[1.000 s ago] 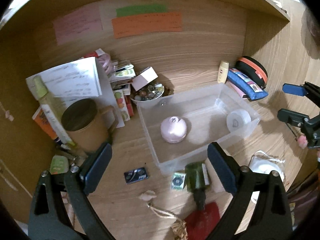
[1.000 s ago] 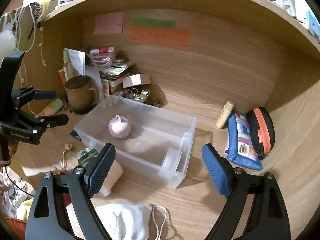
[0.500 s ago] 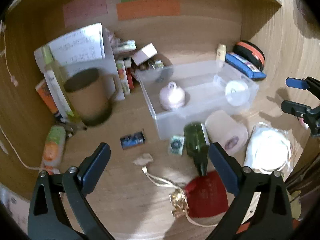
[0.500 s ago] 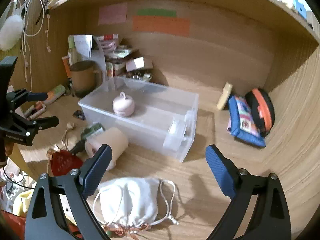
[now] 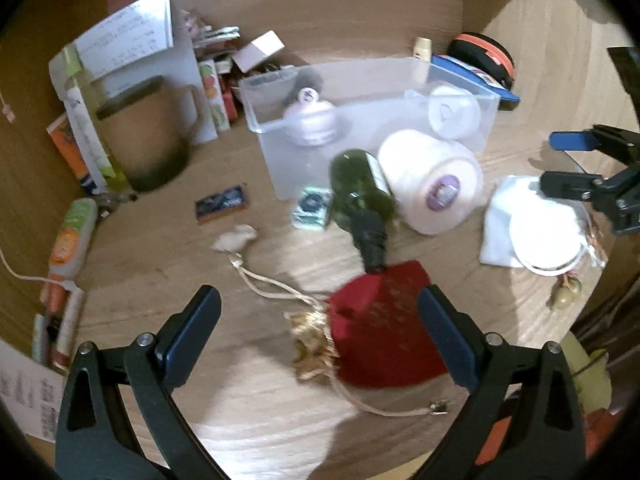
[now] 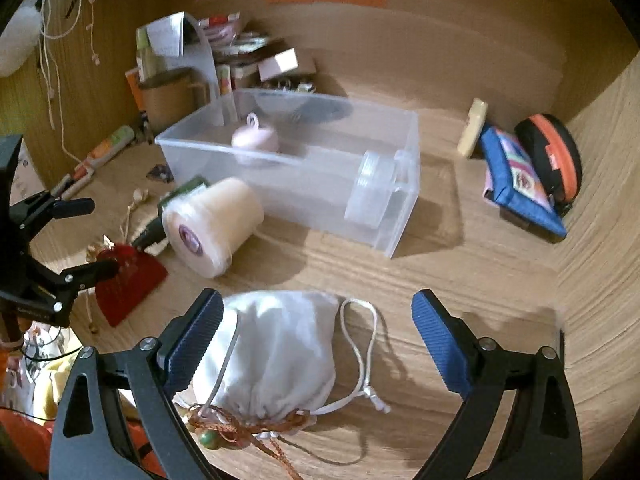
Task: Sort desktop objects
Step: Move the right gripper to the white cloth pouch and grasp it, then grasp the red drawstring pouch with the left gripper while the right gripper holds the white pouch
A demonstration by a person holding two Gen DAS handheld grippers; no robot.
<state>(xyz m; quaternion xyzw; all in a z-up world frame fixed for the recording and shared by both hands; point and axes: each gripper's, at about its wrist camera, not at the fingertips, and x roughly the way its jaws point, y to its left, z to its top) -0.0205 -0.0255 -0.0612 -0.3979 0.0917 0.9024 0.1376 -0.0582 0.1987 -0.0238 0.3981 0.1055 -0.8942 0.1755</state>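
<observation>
A clear plastic bin [image 5: 456,80] [image 6: 400,184] stands mid-desk and holds a pink round object [image 5: 310,118] [image 6: 256,140] and a clear tape roll [image 5: 454,112] [image 6: 370,188]. In front of it lie a green bottle [image 5: 358,190], a paper roll [image 5: 434,180] [image 6: 212,226], a red pouch [image 5: 384,328] [image 6: 128,280] and a white drawstring bag [image 5: 536,228] [image 6: 276,356]. My left gripper [image 5: 320,336] is open and empty above the red pouch. My right gripper [image 6: 316,336] is open and empty above the white bag.
A brown mug [image 5: 152,136], papers and books crowd the back left. A blue pouch [image 6: 520,180] and a black-orange case [image 6: 552,156] lie at the back right beside a cream tube [image 6: 474,126]. A small dark card [image 5: 220,202] and a tube [image 5: 74,236] lie left.
Both grippers have pulled back toward the desk's front edge, away from the bin. The red pouch, paper roll and white bag came into full view. Both stay open.
</observation>
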